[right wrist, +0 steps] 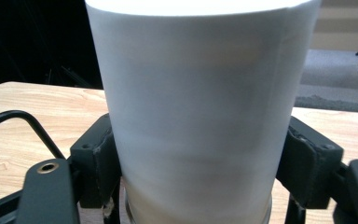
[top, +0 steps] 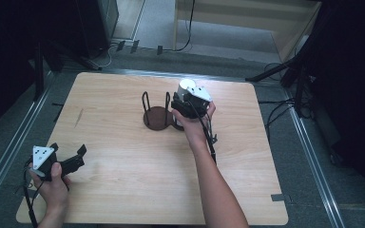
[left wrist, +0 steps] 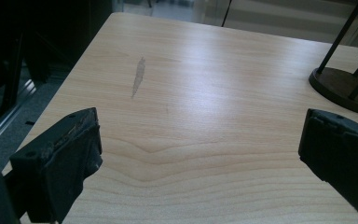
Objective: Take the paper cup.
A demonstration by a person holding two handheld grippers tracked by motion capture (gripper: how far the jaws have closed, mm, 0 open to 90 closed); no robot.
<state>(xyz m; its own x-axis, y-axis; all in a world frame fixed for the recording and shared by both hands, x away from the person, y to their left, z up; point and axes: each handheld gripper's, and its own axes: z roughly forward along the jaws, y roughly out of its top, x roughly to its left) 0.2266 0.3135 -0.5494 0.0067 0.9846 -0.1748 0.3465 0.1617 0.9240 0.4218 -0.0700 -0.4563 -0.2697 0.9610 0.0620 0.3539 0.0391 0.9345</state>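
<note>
A tall white cup (top: 186, 87) stands at the right side of a dark round rack (top: 156, 118) with upright wire posts, near the middle of the wooden table (top: 133, 180). My right gripper (top: 182, 100) is around the cup. In the right gripper view the cup (right wrist: 200, 93) sits between the black pads (right wrist: 95, 161), which press on both of its sides. My left gripper (top: 69, 149) rests at the table's near left corner. Its jaws (left wrist: 200, 154) stand wide open over bare wood, with nothing between them.
The rack's base (left wrist: 340, 84) lies ahead and to the right of the left gripper, and a wire loop (right wrist: 23, 121) of it curves beside the cup. A grey smear (left wrist: 139, 77) marks the wood. Dark stands and cables surround the table on the floor.
</note>
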